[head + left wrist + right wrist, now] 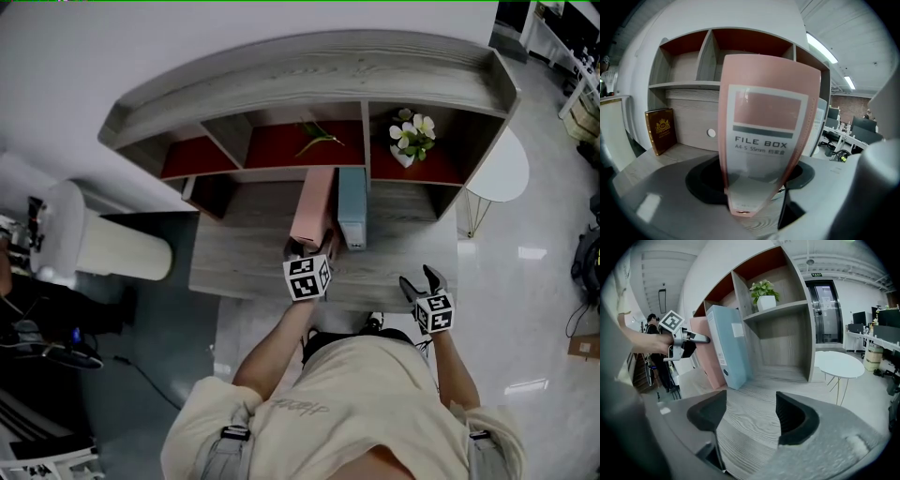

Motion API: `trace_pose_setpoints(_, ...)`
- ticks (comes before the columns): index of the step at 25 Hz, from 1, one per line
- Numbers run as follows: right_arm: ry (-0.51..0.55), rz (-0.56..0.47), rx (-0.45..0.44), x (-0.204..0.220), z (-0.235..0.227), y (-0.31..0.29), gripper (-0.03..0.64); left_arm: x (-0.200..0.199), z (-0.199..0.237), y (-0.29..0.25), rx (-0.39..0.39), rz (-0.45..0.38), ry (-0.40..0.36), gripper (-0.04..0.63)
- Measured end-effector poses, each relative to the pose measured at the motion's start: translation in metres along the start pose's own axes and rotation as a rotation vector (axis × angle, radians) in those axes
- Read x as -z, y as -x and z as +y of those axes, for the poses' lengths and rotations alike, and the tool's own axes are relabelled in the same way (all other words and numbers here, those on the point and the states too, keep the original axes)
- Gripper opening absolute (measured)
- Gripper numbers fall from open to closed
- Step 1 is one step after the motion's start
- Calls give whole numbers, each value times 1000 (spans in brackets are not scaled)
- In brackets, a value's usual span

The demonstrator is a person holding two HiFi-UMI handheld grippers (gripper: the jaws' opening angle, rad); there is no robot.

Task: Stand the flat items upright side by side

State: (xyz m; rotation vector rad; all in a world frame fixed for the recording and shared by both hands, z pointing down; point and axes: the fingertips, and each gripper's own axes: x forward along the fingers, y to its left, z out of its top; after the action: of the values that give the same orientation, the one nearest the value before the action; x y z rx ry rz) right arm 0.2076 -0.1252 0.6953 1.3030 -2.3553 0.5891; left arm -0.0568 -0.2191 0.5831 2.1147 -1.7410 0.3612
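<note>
My left claw grips the spine of a smooth pink file box, which stands upright on the grey wood-grain desk. Just right of it stands a pale blue file box, also upright. My right claw hangs wide and empty over the desk's near edge. Beyond are red-backed shelf cubbies; the right one holds a white-potted plant.
</note>
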Motion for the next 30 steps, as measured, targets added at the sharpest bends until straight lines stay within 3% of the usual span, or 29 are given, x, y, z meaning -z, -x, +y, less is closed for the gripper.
trace_pose_setpoints(6, -8, 24, -27, 3, -11, -12, 322, -13, -4, -23, 31, -5, -18, 331)
trace_pose_setpoints(13, -19, 37, -34, 0, -28, -21, 322, -19, -18, -39, 161, -13, -37, 351)
trace_pose_setpoints(26, -18, 47, -72, -5, -29, -34, 322, -9, -31, -22, 600, 56, -143, 417)
trace_pose_setpoints(30, -17, 57, -72, -1, -31, -33, 322, -7, -37, -19, 668, 85, -165, 399)
